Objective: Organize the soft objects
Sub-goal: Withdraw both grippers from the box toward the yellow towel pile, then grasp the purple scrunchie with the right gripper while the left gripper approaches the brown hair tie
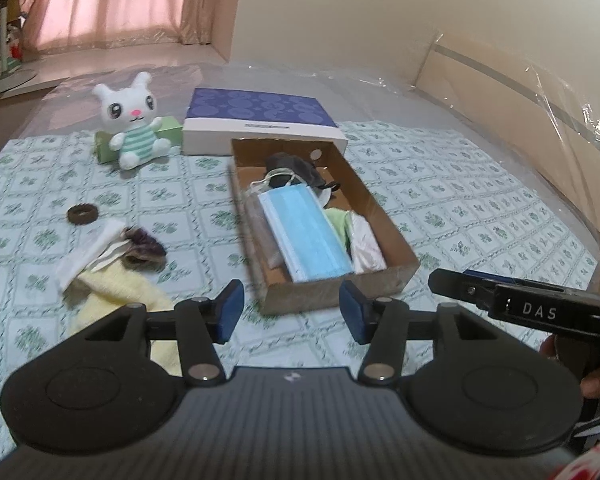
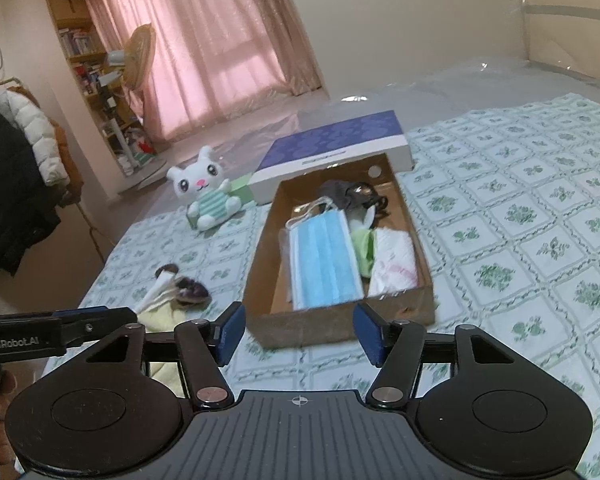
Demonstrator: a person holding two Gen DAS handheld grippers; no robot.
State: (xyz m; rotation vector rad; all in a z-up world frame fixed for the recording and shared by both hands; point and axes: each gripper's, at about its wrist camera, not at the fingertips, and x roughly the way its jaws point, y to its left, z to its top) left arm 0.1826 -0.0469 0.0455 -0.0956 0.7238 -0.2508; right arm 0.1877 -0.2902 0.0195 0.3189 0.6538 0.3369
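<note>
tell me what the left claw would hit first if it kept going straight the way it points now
Probably the near end wall of the cardboard box, which lies just ahead of the open, empty left claw. Depth is unclear, so it might clear the wall and meet the blue face mask instead.

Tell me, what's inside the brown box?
Inside the cardboard box a blue face mask lies on top. Beside it are a green cloth and a white packet, with dark fabric at the far end. Whatever lies under the mask is mostly hidden.
</note>
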